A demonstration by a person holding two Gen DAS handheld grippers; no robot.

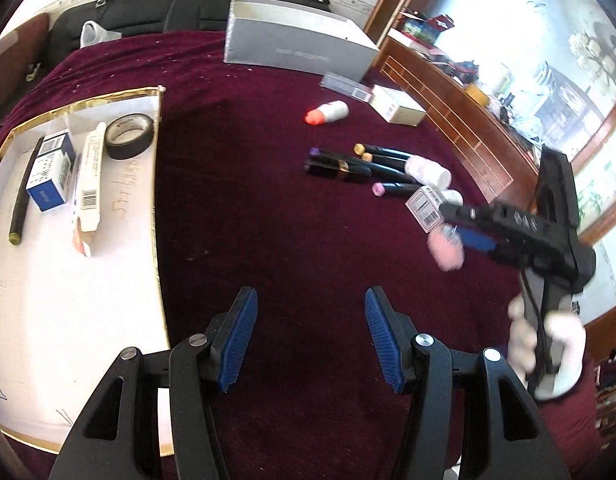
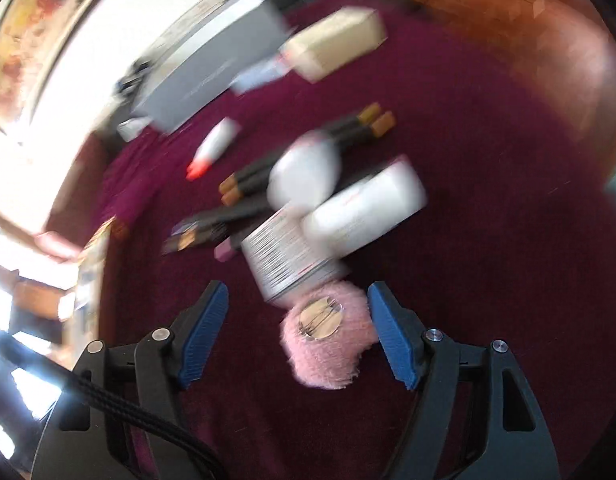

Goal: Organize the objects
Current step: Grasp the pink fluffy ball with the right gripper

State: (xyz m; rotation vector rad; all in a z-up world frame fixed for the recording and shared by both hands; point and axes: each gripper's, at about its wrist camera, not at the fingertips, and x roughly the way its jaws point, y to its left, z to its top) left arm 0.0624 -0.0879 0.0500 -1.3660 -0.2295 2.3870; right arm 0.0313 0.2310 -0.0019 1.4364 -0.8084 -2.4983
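A pink fluffy brooch (image 2: 328, 340) with a round metal back lies on the maroon cloth between the open fingers of my right gripper (image 2: 298, 332), close to the right pad. It also shows in the left wrist view (image 1: 446, 250) at that gripper's tip. Beyond it lie a barcoded box (image 2: 284, 256), white bottles (image 2: 364, 208), several dark markers (image 1: 372, 164) and an orange-capped bottle (image 1: 328, 112). My left gripper (image 1: 311, 336) is open and empty over bare cloth. A white gold-edged tray (image 1: 68, 300) at the left holds a tape roll (image 1: 129, 136), blue box (image 1: 52, 170), tube and pen.
A grey box (image 1: 296, 40) stands at the back of the cloth, with a beige box (image 1: 396, 104) and a clear case (image 1: 346, 86) near it. A wooden cabinet edge (image 1: 460, 120) runs along the right. The right wrist view is blurred by motion.
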